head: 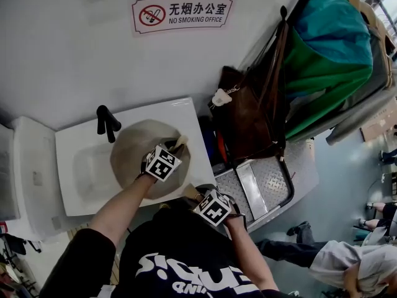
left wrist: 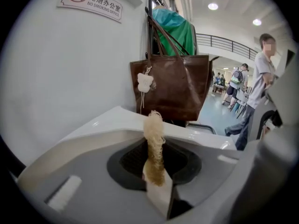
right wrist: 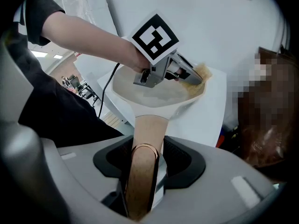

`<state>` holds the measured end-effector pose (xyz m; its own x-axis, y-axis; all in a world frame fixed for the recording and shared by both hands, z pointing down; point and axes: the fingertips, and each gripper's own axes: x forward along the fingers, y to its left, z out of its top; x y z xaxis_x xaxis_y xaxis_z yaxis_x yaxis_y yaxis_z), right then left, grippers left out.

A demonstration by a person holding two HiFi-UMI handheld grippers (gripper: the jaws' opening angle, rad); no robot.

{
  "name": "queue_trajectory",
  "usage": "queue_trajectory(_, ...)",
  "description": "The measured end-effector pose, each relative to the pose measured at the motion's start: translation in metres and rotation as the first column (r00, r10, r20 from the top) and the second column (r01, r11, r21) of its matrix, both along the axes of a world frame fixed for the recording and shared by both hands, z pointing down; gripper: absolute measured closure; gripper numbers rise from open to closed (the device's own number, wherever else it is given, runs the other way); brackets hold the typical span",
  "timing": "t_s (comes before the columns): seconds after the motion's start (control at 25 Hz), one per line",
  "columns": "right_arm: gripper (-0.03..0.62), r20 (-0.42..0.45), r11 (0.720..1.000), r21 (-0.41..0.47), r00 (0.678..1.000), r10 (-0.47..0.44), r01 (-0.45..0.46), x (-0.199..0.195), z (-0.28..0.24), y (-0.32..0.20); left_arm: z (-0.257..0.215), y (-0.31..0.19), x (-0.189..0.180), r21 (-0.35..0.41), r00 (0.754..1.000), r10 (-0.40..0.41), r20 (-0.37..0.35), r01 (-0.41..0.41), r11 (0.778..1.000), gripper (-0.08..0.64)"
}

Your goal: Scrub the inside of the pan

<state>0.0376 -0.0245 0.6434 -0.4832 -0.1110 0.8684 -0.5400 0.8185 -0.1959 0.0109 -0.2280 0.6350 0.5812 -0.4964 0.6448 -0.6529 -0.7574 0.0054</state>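
A beige pan [head: 133, 151] lies in the white sink [head: 74, 148], and in the right gripper view the pan [right wrist: 156, 97] shows its pale inside. Its tan handle [right wrist: 142, 171] runs back between the jaws of my right gripper [right wrist: 142, 183], which is shut on it; in the head view the right gripper [head: 201, 197] sits at the sink's front right corner. My left gripper [head: 175, 149] is shut on a tan loofah scrubber [left wrist: 154, 148]. It holds the scrubber [right wrist: 201, 73] over the pan's far right rim. The pan is out of the left gripper view.
A black faucet [head: 107, 121] stands at the sink's back left. A brown bag [head: 248, 113] hangs on the wall right of the sink, under teal and green cloth [head: 329, 61]. A metal step platform [head: 263, 185] lies below it. People stand at the lower right [head: 347, 259].
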Motion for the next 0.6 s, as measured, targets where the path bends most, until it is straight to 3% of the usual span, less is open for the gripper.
queue_trajectory(0.36, 0.394, 0.009, 1.0, 0.011, 1.0, 0.007, -0.007, 0.0, -0.001, -0.001, 0.003, -0.032, -0.026, 0.09, 0.991, -0.065, 0.113, 0.055, 0.994, 0.495)
queue_trajectory(0.6, 0.394, 0.005, 1.0, 0.014, 1.0, 0.007, -0.007, -0.001, -0.004, 0.0, 0.008, -0.048, -0.051, 0.172, 0.957, -0.064, 0.282, 0.016, 0.985, 0.495)
